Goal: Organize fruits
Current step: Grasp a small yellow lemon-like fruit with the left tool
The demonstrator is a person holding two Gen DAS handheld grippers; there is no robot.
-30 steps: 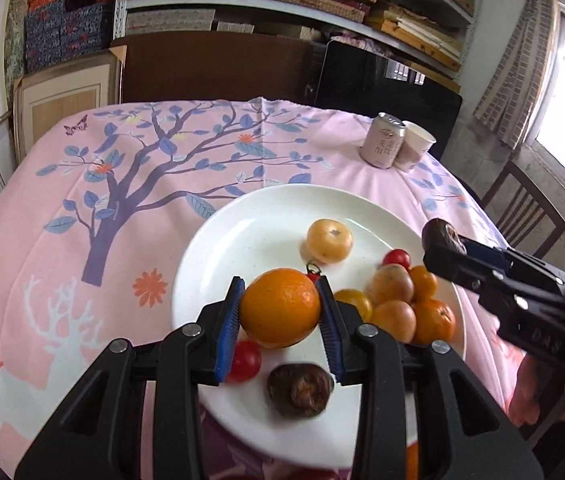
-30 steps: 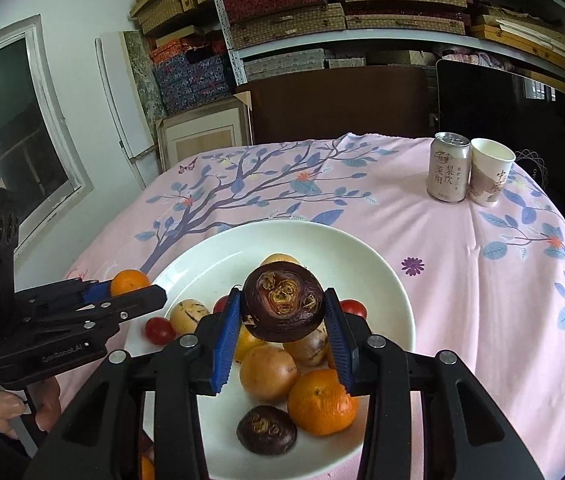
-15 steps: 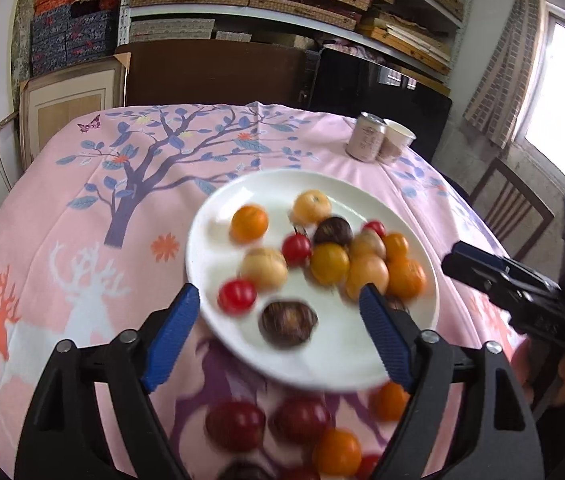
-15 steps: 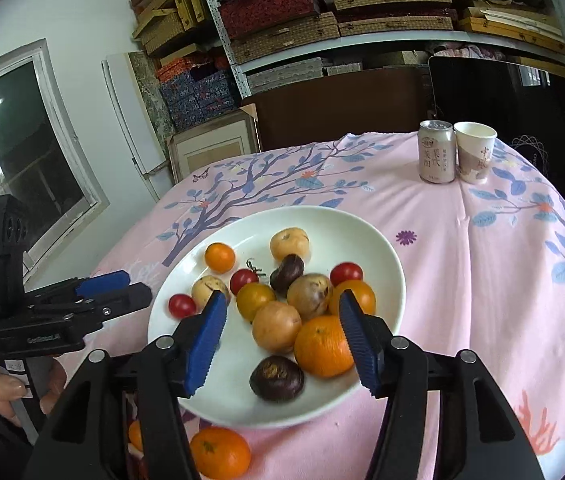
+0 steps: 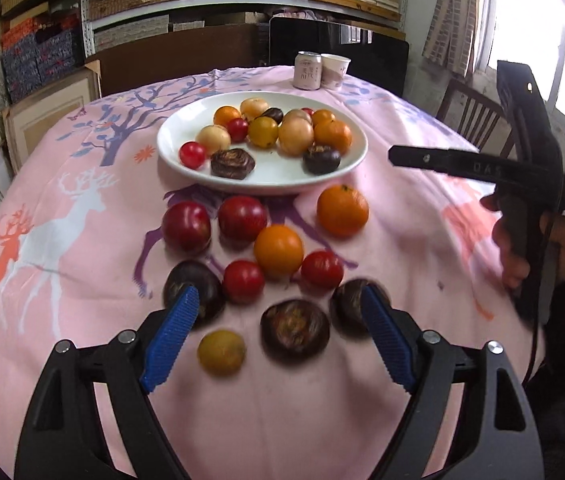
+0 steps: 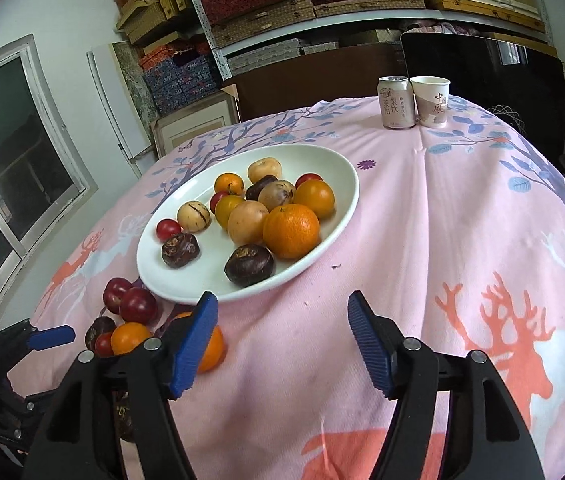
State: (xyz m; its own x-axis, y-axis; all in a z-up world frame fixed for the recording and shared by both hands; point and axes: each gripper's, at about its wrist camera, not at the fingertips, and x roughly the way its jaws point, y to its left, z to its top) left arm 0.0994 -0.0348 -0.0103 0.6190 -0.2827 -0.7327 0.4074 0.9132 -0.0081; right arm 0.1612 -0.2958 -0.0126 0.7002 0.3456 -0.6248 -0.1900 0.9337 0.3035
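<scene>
The left gripper (image 5: 278,332) is spread wide with nothing in it, hanging over loose fruit on the pink tablecloth (image 5: 82,240): a dark wrinkled fruit (image 5: 295,330) and a small yellow one (image 5: 221,351) lie between its blue pads (image 5: 170,336), with red tomatoes (image 5: 242,218) and an orange (image 5: 278,250) just ahead. The right gripper (image 6: 282,344) also gapes wide and empty over bare cloth, an orange (image 6: 211,347) by its left pad. Beyond both sits the white plate (image 6: 334,168) heaped with fruit, then a can (image 6: 396,102) and paper cup (image 6: 431,100)
</scene>
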